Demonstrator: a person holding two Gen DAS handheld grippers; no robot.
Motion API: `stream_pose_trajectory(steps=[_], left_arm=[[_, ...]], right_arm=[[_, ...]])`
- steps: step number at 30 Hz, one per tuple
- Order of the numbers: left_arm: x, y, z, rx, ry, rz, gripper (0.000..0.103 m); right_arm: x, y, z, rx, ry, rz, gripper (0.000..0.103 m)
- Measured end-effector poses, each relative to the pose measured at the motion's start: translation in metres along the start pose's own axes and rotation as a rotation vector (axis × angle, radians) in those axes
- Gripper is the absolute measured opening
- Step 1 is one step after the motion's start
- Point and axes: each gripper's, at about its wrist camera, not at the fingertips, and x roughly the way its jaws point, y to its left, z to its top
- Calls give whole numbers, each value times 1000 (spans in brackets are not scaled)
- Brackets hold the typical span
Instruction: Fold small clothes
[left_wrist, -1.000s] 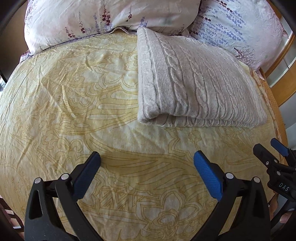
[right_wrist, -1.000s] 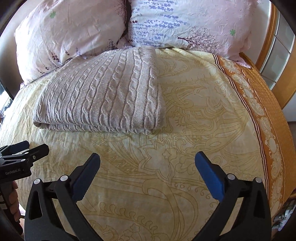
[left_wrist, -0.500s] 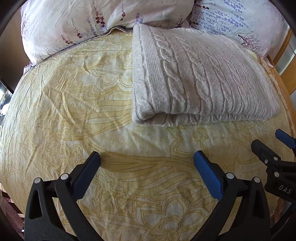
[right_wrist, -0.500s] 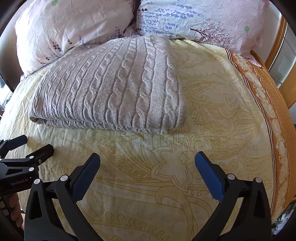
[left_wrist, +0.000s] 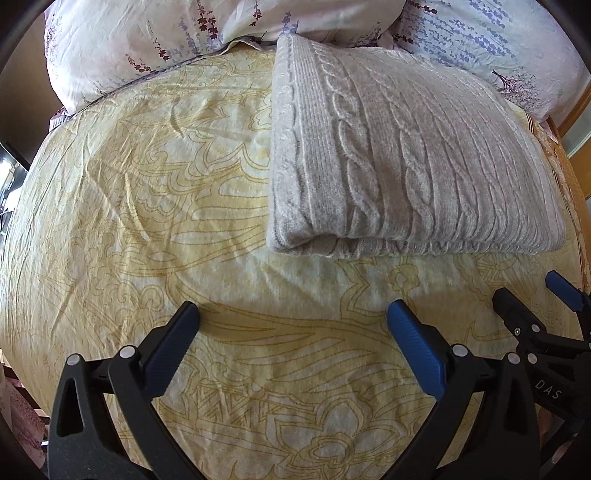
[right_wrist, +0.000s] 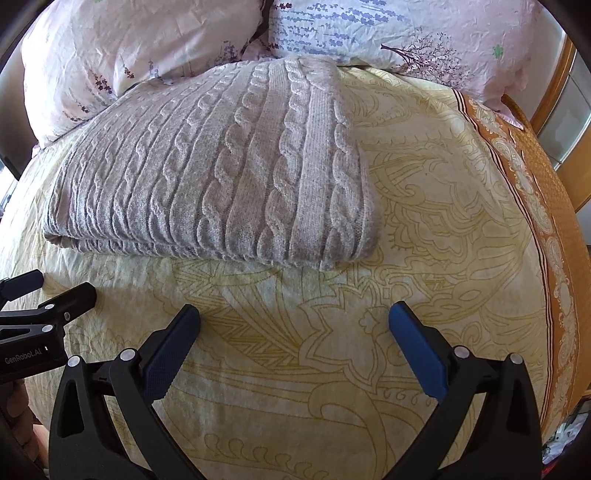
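The sweater (left_wrist: 399, 155) has drawn nearer my left gripper (left_wrist: 291, 332) and right gripper (right_wrist: 293, 332) (both gaping, empty), lying folded just ahead.

Home bedroom: bed w/ yellow patterned sheet (left_wrist: 147, 221), two floral pillows (right_wrist: 129, 55) at head, wood bed frame (right_wrist: 554, 85) at side.

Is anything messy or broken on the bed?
Nothing stands out. The grey knitted sweater lies neatly folded on the yellow bedspread, its far end against the pillows. Both the left gripper and right gripper are open and empty.
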Motion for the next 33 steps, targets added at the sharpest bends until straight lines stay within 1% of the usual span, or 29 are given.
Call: stream_pose_trajectory(steps=[6, 14, 17, 22, 25, 33], left_arm=[[7, 1, 12, -3, 28, -1, 101], [8, 2, 13, -6, 14, 1, 101], [7, 2, 8, -10, 11, 3, 101], [7, 2, 7, -11, 11, 4, 101], [6, 1, 8, -9, 24, 4, 101], [8, 2, 16, -6, 37, 2, 101]], right_arm=[[3, -1, 5, 12, 22, -3, 102], [9, -3, 17, 11, 80, -4, 102], [11, -4, 21, 10, 97, -4, 102], [12, -4, 23, 21, 106, -9, 102], [12, -2, 21, 30, 100, -14, 102], [9, -1, 14, 37, 91, -18, 102]])
